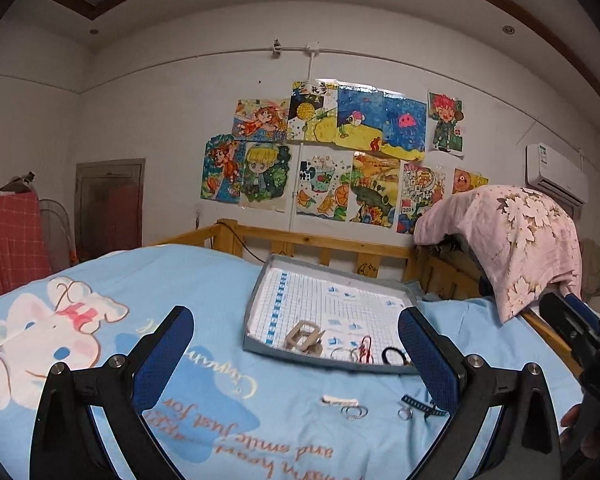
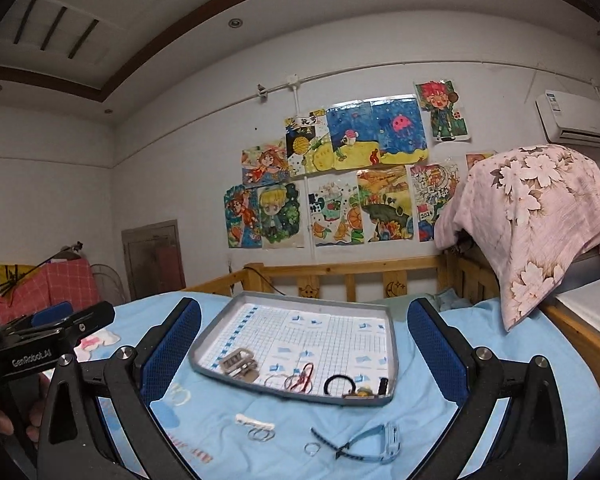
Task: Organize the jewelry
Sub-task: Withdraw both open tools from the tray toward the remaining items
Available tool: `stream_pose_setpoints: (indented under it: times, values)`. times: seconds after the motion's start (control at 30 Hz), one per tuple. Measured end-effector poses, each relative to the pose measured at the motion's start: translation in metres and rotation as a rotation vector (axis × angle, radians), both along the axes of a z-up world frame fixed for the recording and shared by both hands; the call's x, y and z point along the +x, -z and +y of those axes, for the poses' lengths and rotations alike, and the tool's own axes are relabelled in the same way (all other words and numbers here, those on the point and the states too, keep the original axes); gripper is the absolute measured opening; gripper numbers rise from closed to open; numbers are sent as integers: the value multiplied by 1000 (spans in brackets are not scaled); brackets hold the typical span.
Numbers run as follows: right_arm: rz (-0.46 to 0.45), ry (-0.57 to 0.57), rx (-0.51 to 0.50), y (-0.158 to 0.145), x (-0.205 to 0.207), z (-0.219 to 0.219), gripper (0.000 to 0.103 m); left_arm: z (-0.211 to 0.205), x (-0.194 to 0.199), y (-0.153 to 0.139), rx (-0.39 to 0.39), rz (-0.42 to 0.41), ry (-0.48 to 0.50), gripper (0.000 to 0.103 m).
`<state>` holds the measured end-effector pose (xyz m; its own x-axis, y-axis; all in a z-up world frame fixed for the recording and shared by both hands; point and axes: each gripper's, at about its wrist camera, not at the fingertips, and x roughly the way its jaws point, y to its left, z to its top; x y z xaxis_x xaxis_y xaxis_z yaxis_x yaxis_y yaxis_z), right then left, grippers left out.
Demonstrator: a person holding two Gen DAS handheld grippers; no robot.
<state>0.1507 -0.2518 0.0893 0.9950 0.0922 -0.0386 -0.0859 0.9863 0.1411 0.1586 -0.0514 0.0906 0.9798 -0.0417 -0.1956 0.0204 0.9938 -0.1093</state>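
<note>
A grey tray lined with gridded paper lies on the blue bed sheet; it also shows in the left wrist view. In it lie a metal buckle, red and silver rings and a black hair tie. On the sheet in front lie a white clip with silver rings, a small ring and a blue watch. My left gripper is open and empty, above the sheet. My right gripper is open and empty, above the tray's near side.
A wooden bed rail runs behind the tray. A pink floral quilt hangs over the rail at the right. The left gripper's body shows at the left of the right wrist view.
</note>
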Motion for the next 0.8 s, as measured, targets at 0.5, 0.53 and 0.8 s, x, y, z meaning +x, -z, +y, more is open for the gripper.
stream_pose_setpoints:
  times: [0.5,0.53,0.8]
  values:
    - [122,-1,-6,26,-60,4,102,35,-18,63,42,128,120,103]
    - [140,6,-8,30,-64,6,102,37,-17,67,45,138,128,103]
    - [302,24,-26,60,-68,14,101,54,14,99,6,292,139,103]
